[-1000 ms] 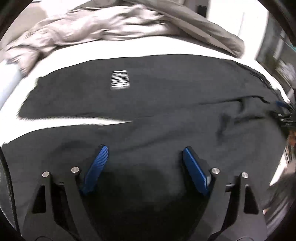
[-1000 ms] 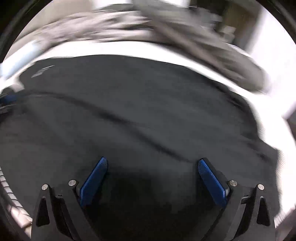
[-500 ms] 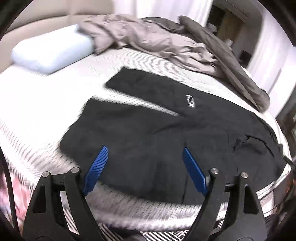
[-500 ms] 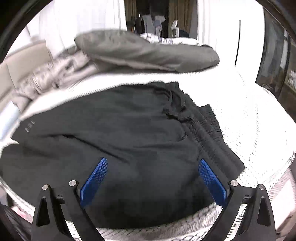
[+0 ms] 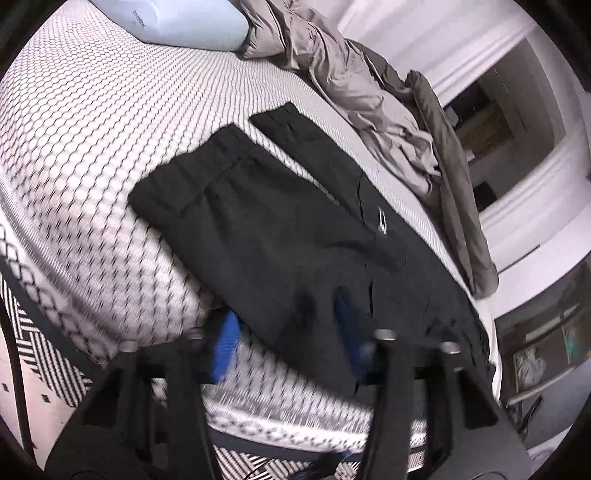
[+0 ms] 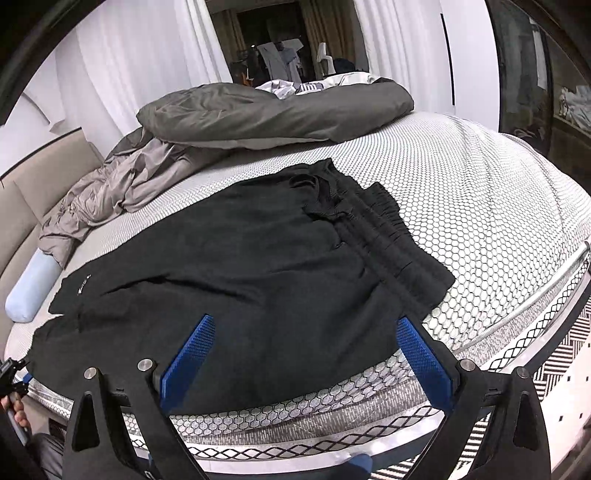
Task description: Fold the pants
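Observation:
Black pants (image 6: 258, 266) lie spread flat on the bed near its front edge, waistband to the right in the right wrist view. In the left wrist view the pants (image 5: 280, 221) show both leg cuffs at the upper left and a small white logo. My left gripper (image 5: 288, 339) is open and empty, blurred, above the front edge of the near leg. My right gripper (image 6: 306, 350) is open and empty, held above the hip area near the bed's front edge. Neither touches the fabric.
The bed (image 6: 480, 177) has a white honeycomb-patterned cover. A crumpled grey duvet (image 6: 266, 110) lies along the far side. A pale blue pillow (image 5: 177, 22) lies at the head end. A black and white patterned rug (image 5: 40, 354) lies beside the bed.
Both grippers have pulled back and up from the pants, so the whole garment and bed edge now show. The left view has swung towards the leg cuffs. Jaws stayed open.

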`<state>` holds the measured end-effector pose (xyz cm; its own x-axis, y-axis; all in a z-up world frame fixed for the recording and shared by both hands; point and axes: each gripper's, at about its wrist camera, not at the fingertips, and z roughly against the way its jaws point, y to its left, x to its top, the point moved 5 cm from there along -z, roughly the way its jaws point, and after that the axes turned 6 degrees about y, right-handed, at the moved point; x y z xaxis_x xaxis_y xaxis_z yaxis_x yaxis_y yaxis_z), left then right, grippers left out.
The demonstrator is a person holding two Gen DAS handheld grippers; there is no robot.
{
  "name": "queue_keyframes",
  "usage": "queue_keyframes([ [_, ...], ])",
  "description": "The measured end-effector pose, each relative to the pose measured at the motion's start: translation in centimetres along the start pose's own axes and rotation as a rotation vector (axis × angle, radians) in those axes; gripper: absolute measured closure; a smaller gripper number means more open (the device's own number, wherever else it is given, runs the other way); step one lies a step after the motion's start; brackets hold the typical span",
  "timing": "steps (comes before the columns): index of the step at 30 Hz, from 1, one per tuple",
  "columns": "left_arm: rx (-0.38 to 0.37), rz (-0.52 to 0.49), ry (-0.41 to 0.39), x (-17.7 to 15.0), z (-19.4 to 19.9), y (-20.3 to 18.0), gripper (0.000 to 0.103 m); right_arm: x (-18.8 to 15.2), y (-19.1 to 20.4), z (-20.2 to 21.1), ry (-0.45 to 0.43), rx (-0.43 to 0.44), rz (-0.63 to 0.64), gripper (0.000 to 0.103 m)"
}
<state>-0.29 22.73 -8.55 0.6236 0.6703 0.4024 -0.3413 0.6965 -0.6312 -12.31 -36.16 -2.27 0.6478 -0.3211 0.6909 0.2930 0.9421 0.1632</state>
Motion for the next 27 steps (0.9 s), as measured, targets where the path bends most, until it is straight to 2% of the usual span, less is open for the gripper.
queue_keyframes([
  [2,-0.014,0.003,-0.034,0.9,-0.3,-0.4,0.079,0.0,-0.7,0.0,-0.001,0.001,-0.014,0.003],
  [3,-0.006,-0.002,-0.041,1.2,-0.6,-0.6,0.084,-0.1,-1.0,0.0,-0.001,0.004,-0.022,0.003],
  [4,0.011,-0.008,-0.041,1.5,-1.1,-0.6,0.093,-0.2,-1.4,0.1,0.000,0.007,-0.035,0.003],
  [6,0.020,0.005,-0.040,1.9,-1.7,-0.2,0.101,-0.5,-2.2,0.2,0.005,0.011,-0.067,0.003],
  [9,0.001,0.011,-0.068,1.9,-1.5,0.4,0.102,-1.0,-3.9,0.6,-0.001,0.050,-0.161,0.003],
  [11,-0.009,0.006,-0.077,2.0,-1.5,0.5,0.102,-1.7,-5.3,0.5,0.004,0.111,-0.245,0.003],
  [12,-0.006,0.001,-0.077,1.9,-1.5,0.4,0.102,-2.1,-5.9,0.1,0.019,0.154,-0.280,0.005],
  [14,0.001,-0.009,-0.078,2.0,-1.7,0.2,0.102,-2.4,-6.4,-0.9,0.055,0.241,-0.331,0.015],
  [16,-0.001,-0.006,-0.077,2.1,-1.8,0.2,0.102,-2.1,-6.8,-2.6,0.101,0.316,-0.402,0.017],
  [20,-0.013,0.007,-0.065,2.2,-2.1,0.6,0.102,-1.3,-8.1,-4.8,0.140,0.371,-0.562,0.021],
  [23,-0.010,0.004,-0.066,2.1,-1.8,0.9,0.102,-0.8,-7.8,-3.5,0.108,0.372,-0.540,0.021],
  [25,-0.008,0.001,-0.065,2.0,-1.8,1.0,0.102,-0.6,-7.1,-2.1,0.069,0.419,-0.503,0.021],
  [27,-0.003,0.001,-0.065,2.1,-1.9,0.9,0.102,-0.2,-6.7,-1.7,0.051,0.423,-0.468,0.021],
])
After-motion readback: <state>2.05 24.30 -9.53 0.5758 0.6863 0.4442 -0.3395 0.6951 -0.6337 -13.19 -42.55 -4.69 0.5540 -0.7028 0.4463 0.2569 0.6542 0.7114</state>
